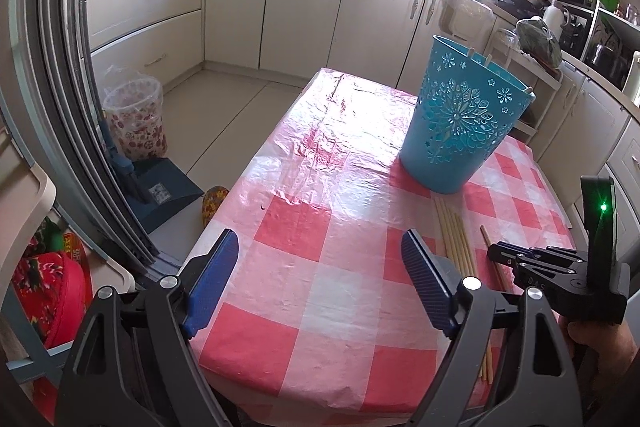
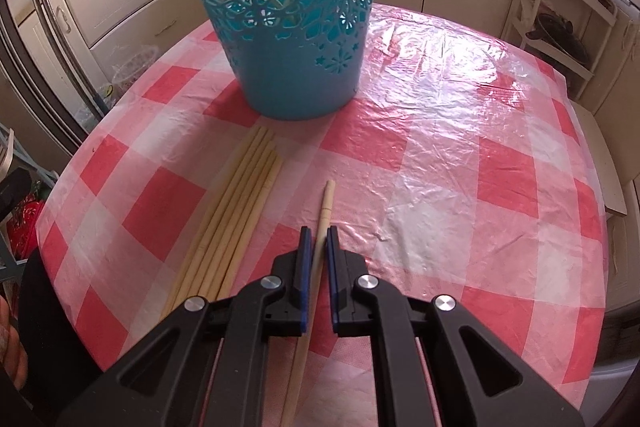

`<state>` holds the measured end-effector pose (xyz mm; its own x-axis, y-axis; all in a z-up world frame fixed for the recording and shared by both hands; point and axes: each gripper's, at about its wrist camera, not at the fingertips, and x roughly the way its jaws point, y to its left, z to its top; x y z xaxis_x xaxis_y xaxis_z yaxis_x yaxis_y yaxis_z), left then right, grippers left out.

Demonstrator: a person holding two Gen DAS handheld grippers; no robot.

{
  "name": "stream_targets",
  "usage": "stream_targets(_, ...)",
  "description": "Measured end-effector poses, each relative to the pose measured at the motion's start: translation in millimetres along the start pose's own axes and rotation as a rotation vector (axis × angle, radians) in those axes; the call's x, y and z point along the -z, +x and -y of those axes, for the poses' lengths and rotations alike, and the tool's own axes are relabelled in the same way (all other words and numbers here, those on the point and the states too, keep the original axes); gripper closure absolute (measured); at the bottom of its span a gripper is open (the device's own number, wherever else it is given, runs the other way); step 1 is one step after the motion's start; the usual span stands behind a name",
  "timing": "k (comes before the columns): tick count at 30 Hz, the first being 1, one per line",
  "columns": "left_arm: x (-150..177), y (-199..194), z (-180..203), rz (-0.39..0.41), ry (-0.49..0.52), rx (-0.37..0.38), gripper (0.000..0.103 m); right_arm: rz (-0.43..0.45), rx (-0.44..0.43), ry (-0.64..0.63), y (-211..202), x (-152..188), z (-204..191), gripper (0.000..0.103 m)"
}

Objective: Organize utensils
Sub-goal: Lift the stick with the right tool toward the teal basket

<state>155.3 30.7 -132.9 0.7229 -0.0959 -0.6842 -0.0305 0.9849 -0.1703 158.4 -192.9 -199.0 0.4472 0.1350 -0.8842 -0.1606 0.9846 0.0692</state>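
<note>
The right gripper (image 2: pixel 318 233) is closed narrow on a single chopstick (image 2: pixel 325 203), whose tip reaches past the blue pads toward the blue basket (image 2: pixel 288 39). Just to the left of it, a bundle of chopsticks (image 2: pixel 236 211) lies flat on the counter (image 2: pixel 460 155), and its far ends come near to the foot of the basket. The basket stands upright in the far part of the counter, and some stick ends show above its rim. The left gripper (image 1: pixel 320 259) is wide open with nothing between its pads, and it hangs over the near left part of the checkered cloth, not far from the left edge. The cloth to the right of the single chopstick is bare up to the right edge. Beyond the left edge there is open floor (image 1: pixel 224 91).
</note>
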Motion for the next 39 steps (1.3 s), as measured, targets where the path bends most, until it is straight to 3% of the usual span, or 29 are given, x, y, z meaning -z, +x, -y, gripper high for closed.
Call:
stream_targets(8, -0.5, 1.6, 5.3, -0.011, 0.030, -0.026, 0.023, -0.024, -0.017, -0.007, -3.9, 4.6, -1.7, 0.096)
stream_targets(26, -0.6, -4.2, 16.5, -0.003, 0.097, -0.051, 0.023, 0.031, -0.007, -0.007, -7.8, 13.0, -2.3, 0.096)
stream_targets(39, 0.0, -4.4, 29.0, -0.009, 0.143, -0.082, 0.023, 0.166, -0.208, 0.245, -26.9, 42.8, 42.7, 0.097)
